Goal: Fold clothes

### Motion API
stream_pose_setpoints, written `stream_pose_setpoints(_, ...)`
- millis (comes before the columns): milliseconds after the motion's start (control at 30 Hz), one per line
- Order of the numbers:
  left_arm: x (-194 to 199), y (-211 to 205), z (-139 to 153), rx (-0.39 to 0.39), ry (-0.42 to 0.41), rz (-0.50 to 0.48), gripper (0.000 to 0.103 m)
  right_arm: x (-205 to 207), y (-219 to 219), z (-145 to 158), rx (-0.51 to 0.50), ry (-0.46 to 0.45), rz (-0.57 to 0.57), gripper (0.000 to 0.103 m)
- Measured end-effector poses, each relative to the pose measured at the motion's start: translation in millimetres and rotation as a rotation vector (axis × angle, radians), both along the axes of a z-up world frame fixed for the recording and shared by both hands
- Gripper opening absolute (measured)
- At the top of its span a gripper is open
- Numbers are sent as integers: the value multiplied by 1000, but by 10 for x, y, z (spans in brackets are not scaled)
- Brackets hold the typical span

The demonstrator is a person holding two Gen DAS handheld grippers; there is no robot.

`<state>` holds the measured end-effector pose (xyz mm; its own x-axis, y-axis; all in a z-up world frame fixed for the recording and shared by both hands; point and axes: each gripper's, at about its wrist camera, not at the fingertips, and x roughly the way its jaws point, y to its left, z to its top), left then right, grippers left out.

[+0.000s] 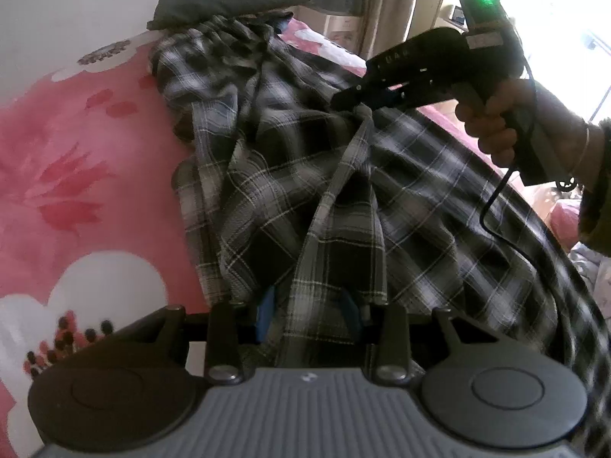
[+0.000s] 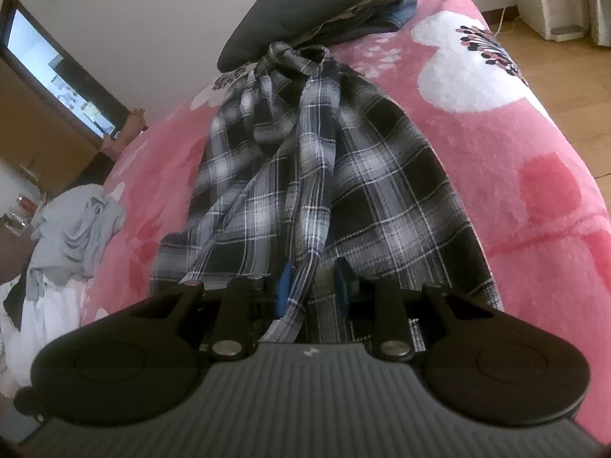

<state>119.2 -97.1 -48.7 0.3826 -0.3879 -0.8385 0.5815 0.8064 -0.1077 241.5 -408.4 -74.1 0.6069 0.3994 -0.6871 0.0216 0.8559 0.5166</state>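
A: Pink floral bed cover (image 2: 515, 175) underneath everything, spread wide across both views.

B: Seen. On top of it?

A: Plaid shirt (image 2: 305, 168), black, grey and white, lying rumpled down the middle of the bed. Long axis running away from both wrist cameras toward a dark pillow (image 2: 305, 4) at the far end. Bunched and gathered up there, fanning wider toward the near edge.

B: Anything else on the bed?

A: Pale grey garment (image 2: 76, 225) heaped off to the side in the right wrist view, well apart from the shirt. Untouched, by the look of it.

B: And the left hand-held gripper (image 1: 311, 311)?

A: Low over the near hem, plaid cloth lying between its blue pads (image 1: 267, 313). Jaws part open; whether pressing the cloth, cannot tell, fabric hiding the contact.

B: Right hand-held gripper (image 2: 313, 286)?

A: Pinched onto a raised ridge of the same shirt partway up its length, a narrow fold of cloth running between the blue pads (image 2: 284, 286). In the left view, nose down into the fabric with the cloth tenting up to it. Gripping the shirt, then.

B: Relation to work from?

A: Shirt stretching straight ahead of both. Left nearer the hem, right further up. Probably a lift and spread next, to flatten before any fold.
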Motion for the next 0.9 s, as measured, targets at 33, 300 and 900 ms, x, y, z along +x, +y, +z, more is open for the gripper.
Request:
stream_pose_setpoints(33,-1,-6,-9,-1,2,2,33,5,1,0,-3,0,-4,23)
stream_pose_setpoints(300,-68,-15,47,-18,-12,-4,26,68,45,2,-35,3,-4,25)
stream_pose_setpoints(900,-291,-157,127,29,-76,-92,5,110,57,-56,-57,-23,-16,10)
